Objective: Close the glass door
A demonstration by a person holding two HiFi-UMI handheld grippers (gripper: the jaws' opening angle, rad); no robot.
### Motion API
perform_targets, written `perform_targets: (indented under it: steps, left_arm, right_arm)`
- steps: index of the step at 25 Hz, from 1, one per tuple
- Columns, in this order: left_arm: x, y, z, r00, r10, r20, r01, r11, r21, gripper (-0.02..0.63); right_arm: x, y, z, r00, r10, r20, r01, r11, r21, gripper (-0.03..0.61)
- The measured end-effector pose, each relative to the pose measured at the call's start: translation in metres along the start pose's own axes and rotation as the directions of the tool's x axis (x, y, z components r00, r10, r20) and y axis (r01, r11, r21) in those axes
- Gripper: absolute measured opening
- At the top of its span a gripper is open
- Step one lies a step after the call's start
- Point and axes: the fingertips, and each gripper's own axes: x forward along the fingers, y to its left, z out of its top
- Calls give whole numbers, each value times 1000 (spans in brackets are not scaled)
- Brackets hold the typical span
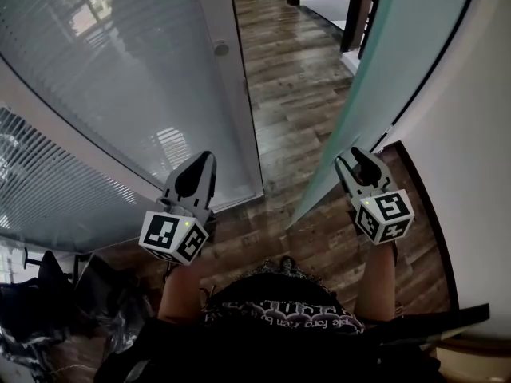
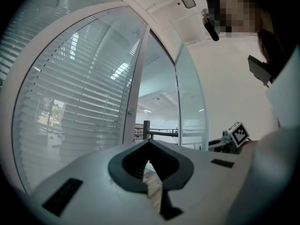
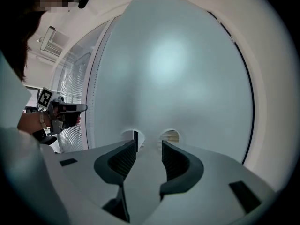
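Note:
The frosted glass door (image 1: 375, 78) stands swung open on the right, its lower corner close to my feet. My right gripper (image 1: 350, 156) is just beside the door's free edge, jaws open with nothing between them. In the right gripper view the door (image 3: 178, 69) fills the picture ahead of the open right gripper (image 3: 149, 143). My left gripper (image 1: 209, 158) is shut and holds nothing, in front of the door frame post (image 1: 227, 78). In the left gripper view its closed tips (image 2: 149, 142) point level toward the open doorway (image 2: 159, 111).
A curved glass wall with blinds (image 1: 120, 70) runs along the left. Wooden floor (image 1: 295, 78) leads through the opening between post and door. A white wall (image 1: 471, 150) lies right of the door. Dark bags and a chair (image 1: 48, 294) sit at lower left.

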Motion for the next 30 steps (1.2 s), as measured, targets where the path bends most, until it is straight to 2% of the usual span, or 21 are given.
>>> perform_targets:
  steps: [7, 10, 14, 20, 24, 30]
  left_arm:
    - [-4, 0, -3, 999, 38, -3, -38, 999, 14, 2]
    - [-7, 8, -1, 998, 66, -3, -66, 998, 15, 2]
    - [-8, 14, -5, 993, 115, 0, -115, 993, 14, 2]
    - [-1, 10, -4, 989, 149, 6, -149, 989, 24, 2]
    - [-9, 11, -3, 979, 201, 13, -201, 979, 26, 2]
    - [-20, 17, -6, 961, 277, 24, -277, 961, 5, 2]
  right_arm:
    - [15, -2, -2, 998, 56, -11, -55, 998, 9, 150]
    - [20, 0, 4, 998, 70, -8, -70, 998, -6, 121]
    - [28, -2, 2, 997, 73, 11, -73, 997, -1, 117]
    - [38, -9, 2, 997, 81, 20, -81, 997, 1, 117]
    - [52, -8, 5, 995, 95, 21, -95, 996, -3, 117]
    - [78, -6, 7, 998, 60, 25, -60, 998, 7, 117]
